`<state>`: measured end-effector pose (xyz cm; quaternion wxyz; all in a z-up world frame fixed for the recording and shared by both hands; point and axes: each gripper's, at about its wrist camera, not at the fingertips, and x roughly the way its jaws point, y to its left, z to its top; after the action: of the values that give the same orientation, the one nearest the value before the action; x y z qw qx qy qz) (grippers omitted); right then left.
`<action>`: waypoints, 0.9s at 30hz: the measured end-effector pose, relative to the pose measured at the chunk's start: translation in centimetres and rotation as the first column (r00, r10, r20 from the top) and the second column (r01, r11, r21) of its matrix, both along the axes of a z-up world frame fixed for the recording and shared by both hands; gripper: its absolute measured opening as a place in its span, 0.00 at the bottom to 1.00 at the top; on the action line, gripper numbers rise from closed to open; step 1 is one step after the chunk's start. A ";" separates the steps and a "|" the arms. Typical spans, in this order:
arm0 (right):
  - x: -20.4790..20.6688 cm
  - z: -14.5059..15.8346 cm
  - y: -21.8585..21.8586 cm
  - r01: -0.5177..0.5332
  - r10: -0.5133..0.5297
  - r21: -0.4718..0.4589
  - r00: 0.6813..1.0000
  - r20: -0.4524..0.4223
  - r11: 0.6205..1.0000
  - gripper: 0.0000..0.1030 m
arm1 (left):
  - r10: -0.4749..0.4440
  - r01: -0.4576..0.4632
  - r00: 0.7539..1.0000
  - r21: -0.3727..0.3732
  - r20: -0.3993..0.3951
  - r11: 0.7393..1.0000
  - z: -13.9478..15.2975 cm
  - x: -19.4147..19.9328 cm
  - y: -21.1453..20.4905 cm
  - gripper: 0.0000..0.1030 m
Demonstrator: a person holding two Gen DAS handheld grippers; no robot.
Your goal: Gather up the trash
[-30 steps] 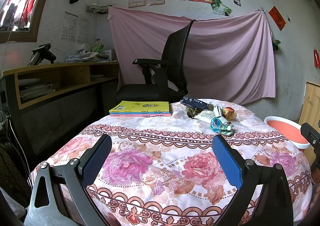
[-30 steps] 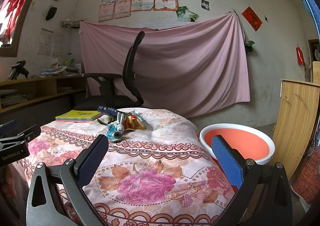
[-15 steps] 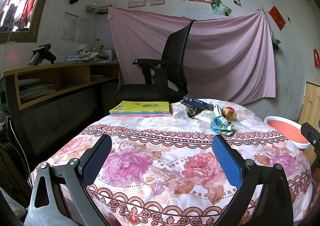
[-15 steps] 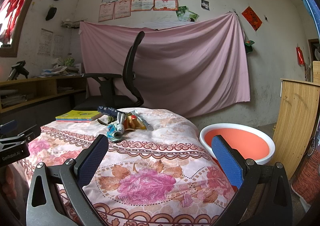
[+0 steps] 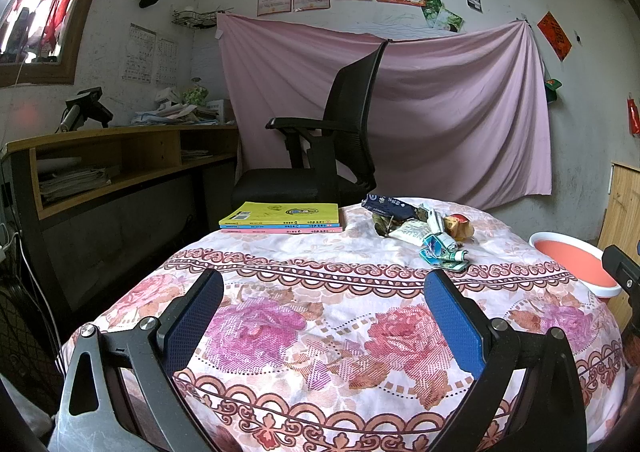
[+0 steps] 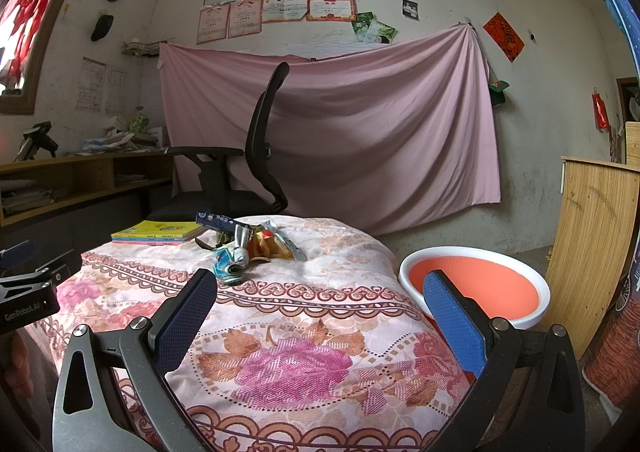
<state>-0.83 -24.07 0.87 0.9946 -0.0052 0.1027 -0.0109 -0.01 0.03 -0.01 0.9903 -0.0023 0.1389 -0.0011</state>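
Trash [image 5: 420, 228] lies heaped at the table's [image 5: 320, 332] far side, near the books [image 5: 282, 216]; none sits in the basin [image 6: 476, 284] beside the table, so we judge collecting not yet begun. We hold our left gripper [image 5: 322, 326] and right gripper [image 6: 320, 326] low at the near edge, jaws wide, empty.

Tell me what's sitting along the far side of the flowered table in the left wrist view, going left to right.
Stack of books → dark blue wrapper → crumpled wrapper pile → orange basin with white rim, which stands off the table's right edge.
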 end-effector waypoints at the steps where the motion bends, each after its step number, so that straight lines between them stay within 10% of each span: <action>1: 0.0 0.0 0.0 0.000 0.000 0.000 1.000 0.000 1.000 1.00 | 0.000 0.000 1.000 0.000 0.000 1.000 0.0 0.0 0.0 0.96; 27: -0.1 0.1 -0.1 -0.001 0.001 0.002 1.000 -0.002 1.000 1.00 | 0.000 0.000 1.000 0.002 0.001 1.000 0.0 0.0 0.0 0.96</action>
<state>-0.92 -24.18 0.96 0.9945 -0.0044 0.1039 -0.0106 0.02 0.04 0.00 0.9904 -0.0011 0.1382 -0.0007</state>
